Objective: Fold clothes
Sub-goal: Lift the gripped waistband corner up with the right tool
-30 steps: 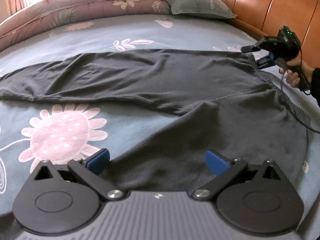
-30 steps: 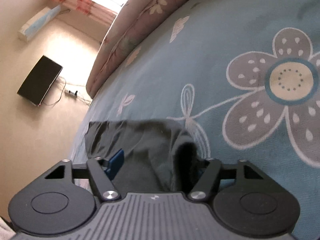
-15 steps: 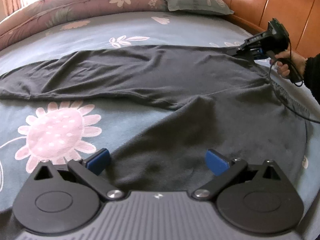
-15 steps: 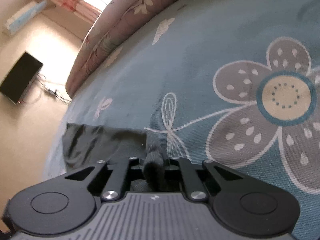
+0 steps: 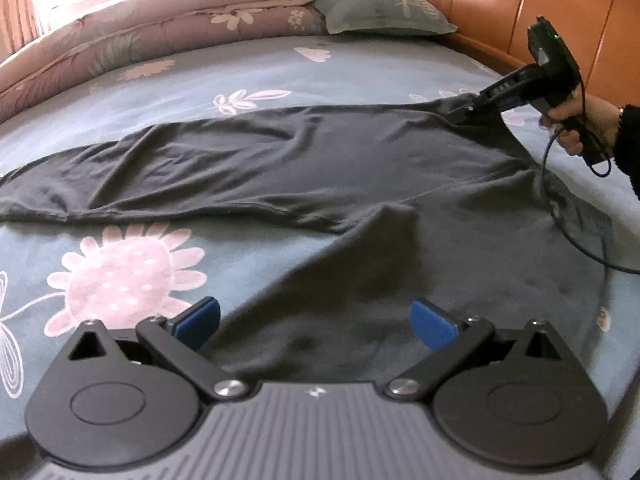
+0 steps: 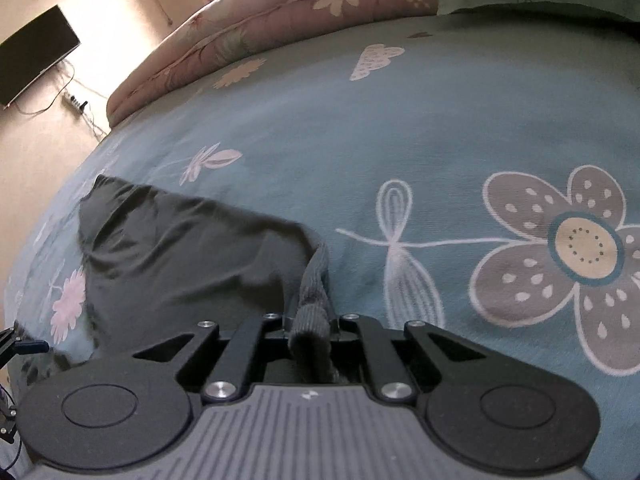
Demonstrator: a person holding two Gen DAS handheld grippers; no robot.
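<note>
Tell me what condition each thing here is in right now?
Dark grey trousers: spread unfolded on the bed, wrinkled, waistband corner lifted.
Left hand-held gripper: open, over the near trouser leg.
Right hand-held gripper: shut on the ribbed waistband.
Bedsheet: spread flat.
Quilt: folded at the far edge.
Pillow: lying by the headboard.

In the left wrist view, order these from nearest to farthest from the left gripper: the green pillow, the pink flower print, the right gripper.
From the left gripper:
1. Pink flower print, just left of its fingers.
2. Right gripper, far right, clamping the dark garment.
3. Green pillow, at the headboard.
</note>
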